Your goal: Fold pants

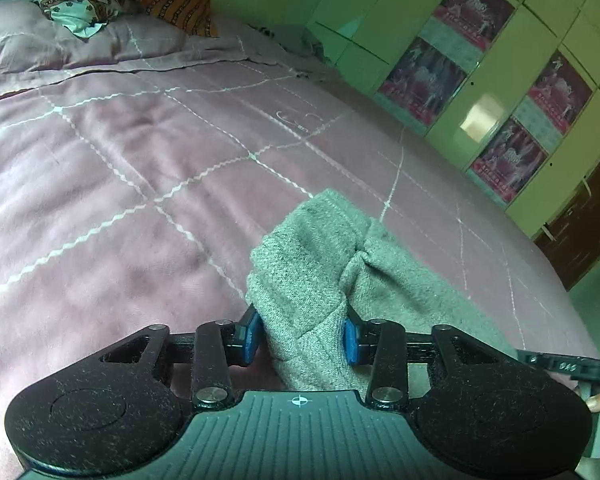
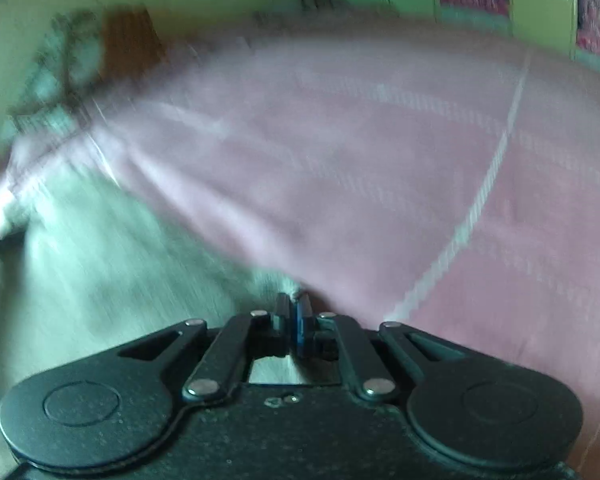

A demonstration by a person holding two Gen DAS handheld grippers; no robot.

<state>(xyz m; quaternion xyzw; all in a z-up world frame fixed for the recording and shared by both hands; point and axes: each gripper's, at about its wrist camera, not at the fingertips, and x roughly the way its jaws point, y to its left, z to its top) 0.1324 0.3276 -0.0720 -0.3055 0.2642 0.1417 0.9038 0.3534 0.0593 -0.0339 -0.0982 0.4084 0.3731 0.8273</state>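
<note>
Left tool [image 1: 304, 334] clamps bunched grey pants [image 1: 320, 264]; right tool [image 2: 294, 316] pinches their edge.
Pants trail toward 4 o'clock over the pink bed [image 1: 120, 184].

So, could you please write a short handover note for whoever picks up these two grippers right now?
Left tongs: blue pads on either side of a bunched fold of the grey pants, pressing on it.
Right tongs: shut, pinching an edge of the pants; this view is motion-blurred.
Pants lie on the pink quilted bedspread, partly gathered up, not yet neatly folded.
Left to do: carry the held edges over, lay flat, release and smooth.
</note>
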